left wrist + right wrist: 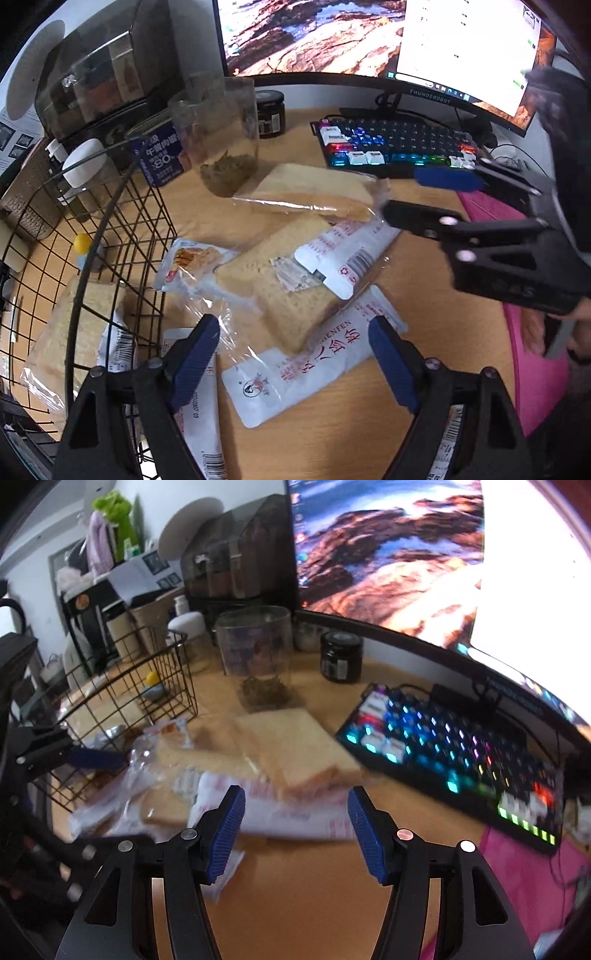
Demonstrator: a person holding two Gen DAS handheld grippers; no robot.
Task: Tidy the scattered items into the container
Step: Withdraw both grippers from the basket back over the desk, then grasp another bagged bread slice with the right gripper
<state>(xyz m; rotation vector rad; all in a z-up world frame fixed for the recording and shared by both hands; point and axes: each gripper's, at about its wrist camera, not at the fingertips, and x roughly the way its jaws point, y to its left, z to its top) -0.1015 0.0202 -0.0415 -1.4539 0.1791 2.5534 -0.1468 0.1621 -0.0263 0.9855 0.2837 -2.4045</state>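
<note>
Crinkly plastic bread packets [295, 280] beside black wire basket [122, 229] — both tongs [291, 354] [295, 827] spread, empty.

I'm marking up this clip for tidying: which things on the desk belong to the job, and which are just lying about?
Job: wire basket; bagged bread slices; white sachet; snack packet; left gripper; right gripper.

Lying about: keyboard; monitor; clear jar; dark jar.

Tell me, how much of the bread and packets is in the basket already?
Done: one wrapped bread slice already lies inside the black wire basket. In hand: nothing; the left gripper and right gripper are both open, hovering over the pile. Left on the wooden desk: two more wrapped bread slices and the white printed packets.
</note>
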